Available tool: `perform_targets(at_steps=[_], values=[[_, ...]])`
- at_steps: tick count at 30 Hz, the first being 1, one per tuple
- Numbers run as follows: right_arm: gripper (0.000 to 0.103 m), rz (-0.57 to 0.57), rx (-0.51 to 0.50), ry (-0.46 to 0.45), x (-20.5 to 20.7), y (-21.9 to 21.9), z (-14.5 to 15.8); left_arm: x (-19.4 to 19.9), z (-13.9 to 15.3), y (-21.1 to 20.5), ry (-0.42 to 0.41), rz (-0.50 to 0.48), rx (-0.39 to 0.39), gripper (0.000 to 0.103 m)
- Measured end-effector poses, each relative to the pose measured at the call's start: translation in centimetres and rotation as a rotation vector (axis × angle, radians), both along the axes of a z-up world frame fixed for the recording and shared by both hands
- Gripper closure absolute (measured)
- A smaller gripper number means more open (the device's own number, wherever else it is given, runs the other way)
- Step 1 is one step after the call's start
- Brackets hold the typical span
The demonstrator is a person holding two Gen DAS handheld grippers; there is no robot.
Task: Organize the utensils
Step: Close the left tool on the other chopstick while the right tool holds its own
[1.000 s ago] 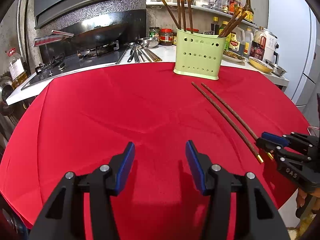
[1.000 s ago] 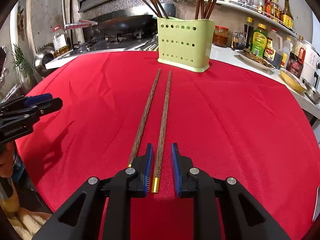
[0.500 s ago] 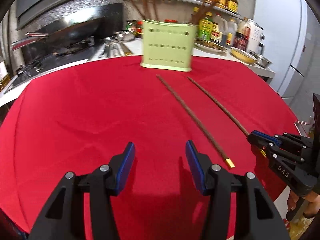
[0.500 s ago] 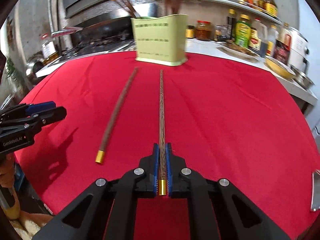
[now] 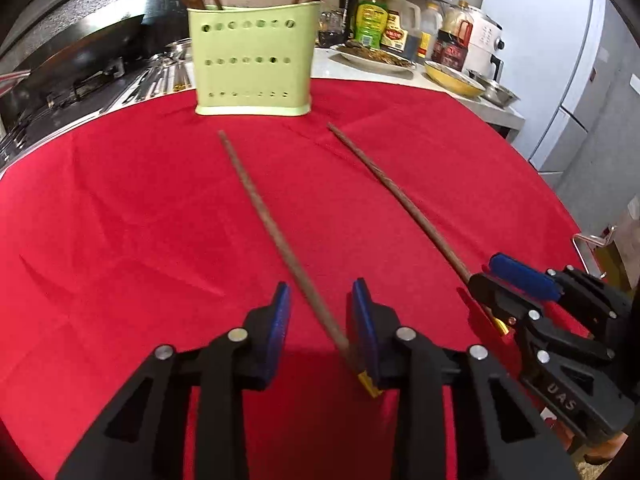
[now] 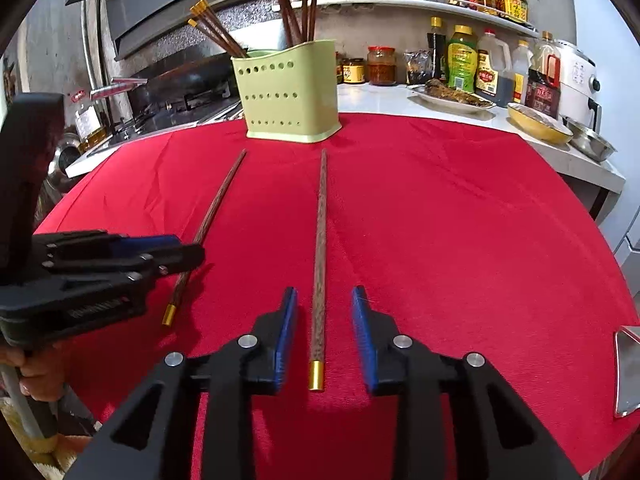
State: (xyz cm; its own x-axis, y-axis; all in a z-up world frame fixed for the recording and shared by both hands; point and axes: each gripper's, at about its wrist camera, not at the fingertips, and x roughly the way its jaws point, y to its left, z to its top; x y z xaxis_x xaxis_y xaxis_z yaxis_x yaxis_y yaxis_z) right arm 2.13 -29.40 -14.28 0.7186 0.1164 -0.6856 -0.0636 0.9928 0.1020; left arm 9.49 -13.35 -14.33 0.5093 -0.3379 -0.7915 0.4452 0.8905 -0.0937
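two loose chopsticks are lying on the red cloth [image 6: 460,220] over the counter, tips pointing toward the green utensil holder [image 6: 290,92], which is already holding several chopsticks upright. left gripper [image 5: 318,316] is closing its fingers around the left chopstick [image 5: 272,232] near the gold cap; the stick is sitting between the pads, crossing at a slant and looking like it is touching only the right pad, not clamped. right gripper [image 6: 324,328] is opening its fingers; the right chopstick [image 6: 320,248] is lying flat between the pads, clear of both, gold cap toward the camera.

risks from here, as judgement:
- left stick is running skewed across the gap, so the closing pads are likely pushing it sideways or rolling it, giving a crooked pinch at the very end.
- a grip that far back is leaving a long lever, so the tip may be swinging or drooping on the way to the holder and hitting the rim or the sticks already inside.
- right stick is lying unheld, so any nudge is rolling it on the cloth.
- the two grippers are working near each other, so a bump could be knocking either stick.
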Motion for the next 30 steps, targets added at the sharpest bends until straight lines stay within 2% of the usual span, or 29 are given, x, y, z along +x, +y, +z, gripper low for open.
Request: perform_targets(at_steps=[2, 4, 9, 13, 21, 27, 30], values=[[0.072, -0.004, 0.001, -0.004, -0.1, -0.1, 0.1, 0.0, 0.0, -0.5, -0.012, -0.003, 0.025, 0.079], [0.072, -0.005, -0.001, -0.004, -0.3, 0.0, 0.1, -0.2, -0.1, -0.6, -0.043, 0.010, 0.080, 0.091], [0.072, 0.005, -0.014, -0.006, -0.4, 0.8, 0.1, -0.9, 0.1, 1.0, -0.072, 0.016, 0.131, 0.095], [0.072, 0.019, -0.031, 0.003, -0.3, 1.5, -0.2, -1.4, 0.0, 3.9, -0.100, 0.052, 0.175, 0.096], [0.073, -0.007, -0.059, 0.007, -0.1, 2.2, -0.6, -1.7, 0.1, 9.7, -0.102, 0.164, 0.165, 0.096], [0.073, -0.007, -0.076, 0.002, -0.6, 2.4, -0.4, -1.9, 0.6, 11.4, -0.089, 0.171, 0.087, 0.096], [0.073, -0.012, -0.084, 0.012, -1.1, 2.2, -0.8, -2.4, 0.8, 11.7, -0.097, 0.166, 0.081, 0.096]])
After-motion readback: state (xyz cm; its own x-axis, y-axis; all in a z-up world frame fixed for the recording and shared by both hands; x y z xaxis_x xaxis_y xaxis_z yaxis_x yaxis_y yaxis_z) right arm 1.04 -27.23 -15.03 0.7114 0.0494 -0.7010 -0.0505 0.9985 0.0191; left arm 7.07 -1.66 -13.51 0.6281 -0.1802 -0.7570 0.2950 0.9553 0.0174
